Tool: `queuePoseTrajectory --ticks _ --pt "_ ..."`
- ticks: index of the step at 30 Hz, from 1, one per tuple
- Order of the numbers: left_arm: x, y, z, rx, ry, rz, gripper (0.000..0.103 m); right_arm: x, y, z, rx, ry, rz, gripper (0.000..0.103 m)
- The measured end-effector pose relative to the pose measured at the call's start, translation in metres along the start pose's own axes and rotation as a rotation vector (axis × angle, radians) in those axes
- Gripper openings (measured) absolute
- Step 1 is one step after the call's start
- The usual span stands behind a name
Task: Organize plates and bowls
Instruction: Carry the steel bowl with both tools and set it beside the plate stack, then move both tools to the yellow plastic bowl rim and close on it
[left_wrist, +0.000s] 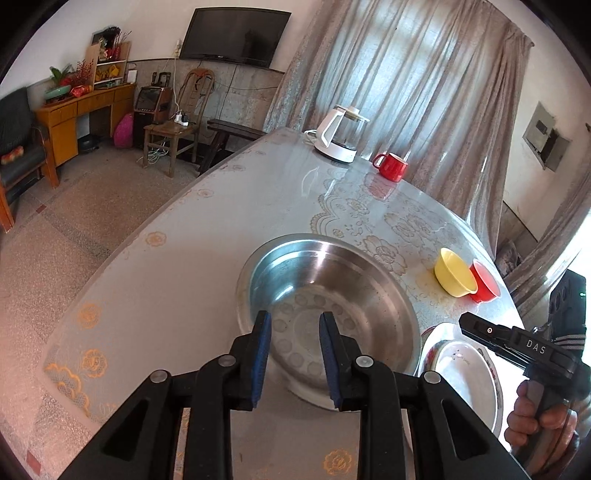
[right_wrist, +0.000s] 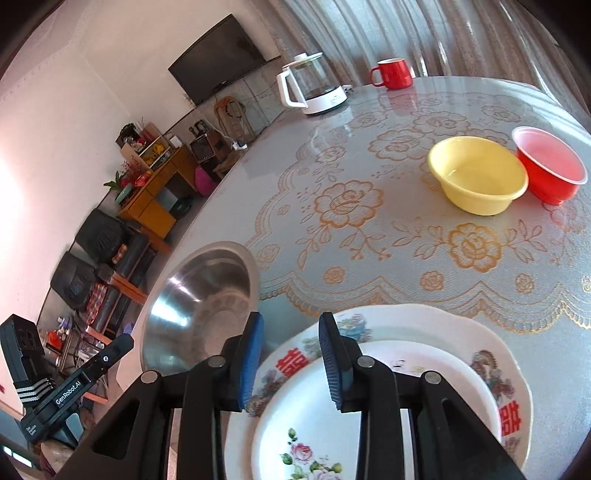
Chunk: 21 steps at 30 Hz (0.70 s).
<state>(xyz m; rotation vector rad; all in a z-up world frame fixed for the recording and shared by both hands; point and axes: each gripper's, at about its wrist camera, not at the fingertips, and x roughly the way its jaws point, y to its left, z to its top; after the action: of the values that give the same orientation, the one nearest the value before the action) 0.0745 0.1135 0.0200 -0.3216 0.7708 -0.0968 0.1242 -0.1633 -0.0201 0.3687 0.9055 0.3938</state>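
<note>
A wide steel bowl (left_wrist: 332, 280) sits on the round table near its edge, and my left gripper (left_wrist: 294, 317) hovers over its near side, open, with nothing between the blue pads. To its right lie two stacked plates: a small white flowered plate (right_wrist: 295, 417) on a larger plate with red characters (right_wrist: 443, 325). My right gripper (right_wrist: 291, 317) stands open over the stack's left rim, holding nothing. A yellow bowl (right_wrist: 476, 173) and a red bowl (right_wrist: 550, 166) sit side by side farther back on the right. The steel bowl (right_wrist: 207, 291) also shows left of the plates.
A white kettle (right_wrist: 310, 86) and a red mug (right_wrist: 393, 74) stand at the table's far side. The lace-patterned cloth (right_wrist: 351, 206) covers the middle. The table edge (left_wrist: 155, 236) curves along the left, with floor, chairs and a desk beyond.
</note>
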Motion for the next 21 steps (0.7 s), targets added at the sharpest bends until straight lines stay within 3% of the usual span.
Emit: queuePoseTrajectory --ticks 4,11,17,21 --pt "0.013 -0.027 0.01 0.045 0.031 -0.036 0.035 -0.024 -0.033 0.001 0.06 -0.063 -0.005 0.031" --pt "0.047 -0.088 0.026 0.115 0.1 -0.129 0.035 -0.054 -0.102 0.008 0.212 -0.166 -0.047 0.032" --pt "0.079 -0.139 0.042 0.154 0.169 -0.192 0.033 -0.058 -0.137 0.022 0.274 -0.209 -0.085 0.021" --pt "0.1 -0.166 0.051 0.181 0.195 -0.201 0.033 -0.051 -0.156 0.036 0.319 -0.214 -0.105 0.021"
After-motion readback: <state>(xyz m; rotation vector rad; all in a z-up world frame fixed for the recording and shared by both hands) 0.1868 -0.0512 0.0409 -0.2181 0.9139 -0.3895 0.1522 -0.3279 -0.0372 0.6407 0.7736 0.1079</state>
